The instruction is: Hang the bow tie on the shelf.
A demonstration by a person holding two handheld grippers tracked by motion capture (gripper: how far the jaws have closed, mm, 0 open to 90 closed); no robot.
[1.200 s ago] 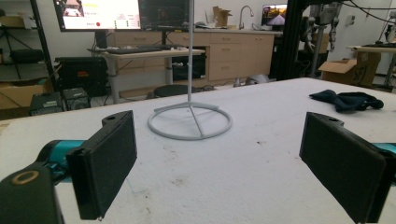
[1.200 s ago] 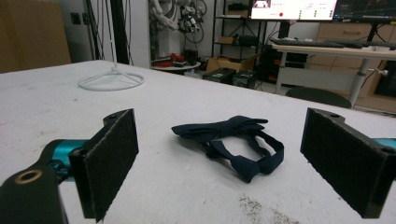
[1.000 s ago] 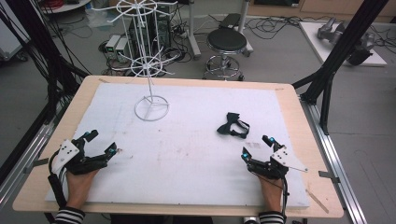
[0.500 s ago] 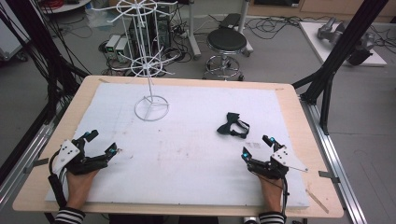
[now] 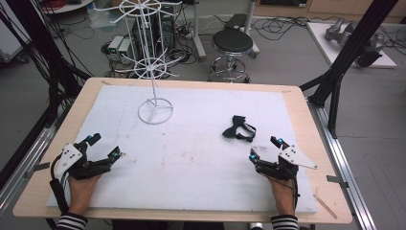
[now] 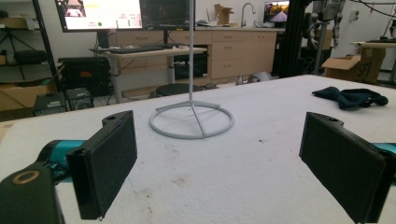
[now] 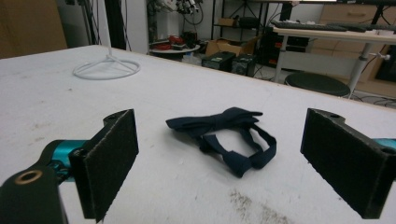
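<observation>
Near table's right side, bow tie [image 5: 238,129] lies flat, just ahead of right gripper [image 5: 265,150], apart from it. Both grippers spread wide, left gripper [image 5: 102,146] too. Nothing moved since earlier frames.

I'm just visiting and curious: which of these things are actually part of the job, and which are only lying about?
Part of the job:
dark blue bow tie
white wire display stand
right gripper, open
left gripper, open

Just lying about:
black stool
grey boxes on the floor
cables
</observation>
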